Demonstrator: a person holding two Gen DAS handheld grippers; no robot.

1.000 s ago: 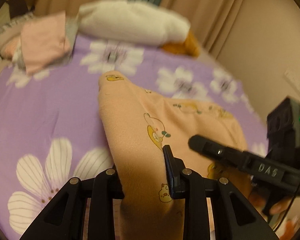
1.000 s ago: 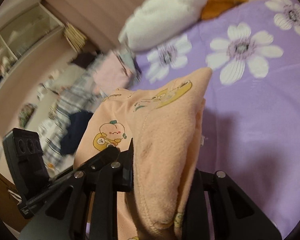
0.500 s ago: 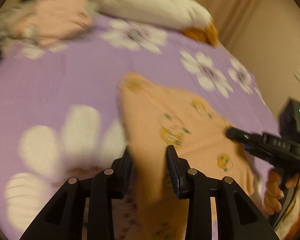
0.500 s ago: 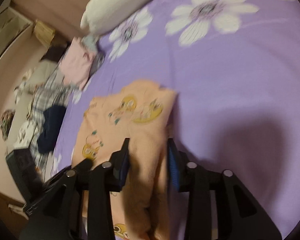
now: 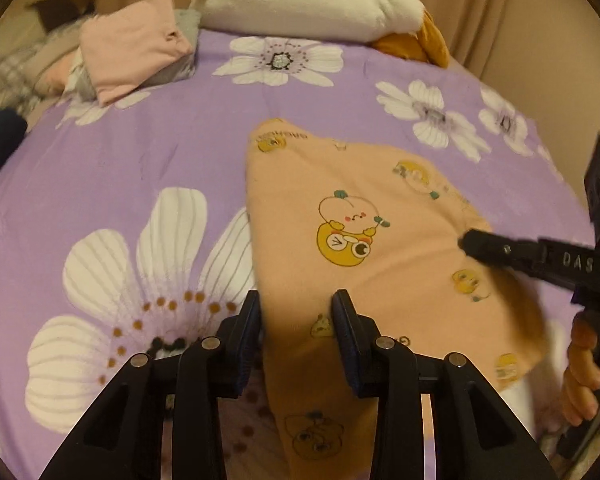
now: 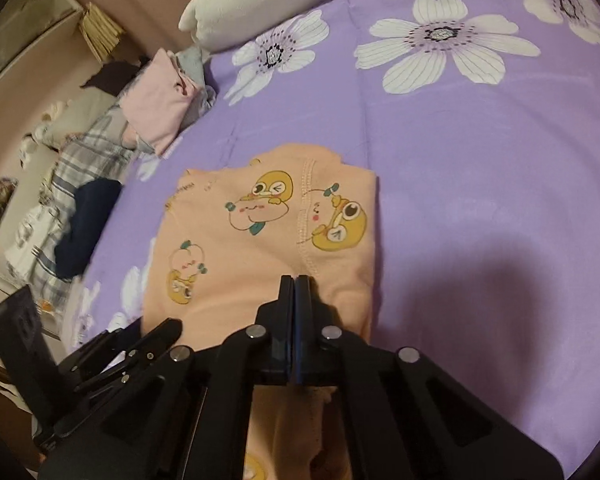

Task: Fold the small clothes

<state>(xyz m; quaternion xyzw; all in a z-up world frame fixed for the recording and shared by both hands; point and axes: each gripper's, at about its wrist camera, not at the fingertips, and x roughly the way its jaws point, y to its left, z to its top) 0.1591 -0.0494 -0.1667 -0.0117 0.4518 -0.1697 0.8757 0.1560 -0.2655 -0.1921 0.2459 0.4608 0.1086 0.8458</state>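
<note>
Left wrist view: peach garment (image 5: 352, 232) lay soft, light, limp; your left gripper (image 5: 296, 312) stood narrow around its left edge, right gripper (image 6: 295, 288) clamped tight, fabric beneath. Pinch doubled hem.

Dim warm indoor light, fisheye edge warping, dark vignette, slight motion blur at edges

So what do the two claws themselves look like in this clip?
Both are matte black plastic. The left claw and right claw each have two flat fingers with blue-edged pads, on angular triangular linkages with silver pivot pins. Seen from the left wrist, the right claw's finger carries raised "DAS" lettering. No sleeves or cables are visible.
</note>
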